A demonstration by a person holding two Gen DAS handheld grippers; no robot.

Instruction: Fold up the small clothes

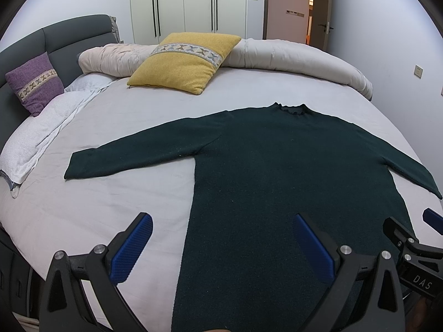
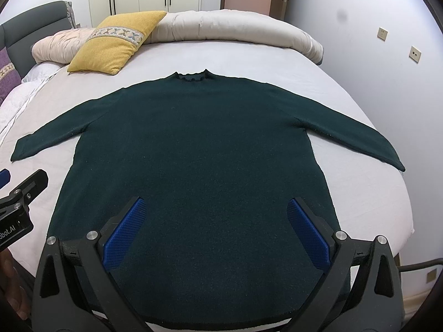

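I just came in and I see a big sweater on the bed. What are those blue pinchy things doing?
A person holds a gripper in each hand to fold clothes. A dark green sweater lies flat on the bed, both sleeves spread out, neck toward the yellow pillow. The left gripper and the right gripper both hang open above the sweater's bottom part, holding nothing. No fold has been made yet.

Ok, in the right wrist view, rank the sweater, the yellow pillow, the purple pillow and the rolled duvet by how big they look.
1. Dark green sweater, spread flat, nearest the camera, so it looks inflated.
2. Rolled duvet along the far edge.
3. Yellow pillow.
4. Purple pillow, cut off by the frame edge, so its true size is unsure.
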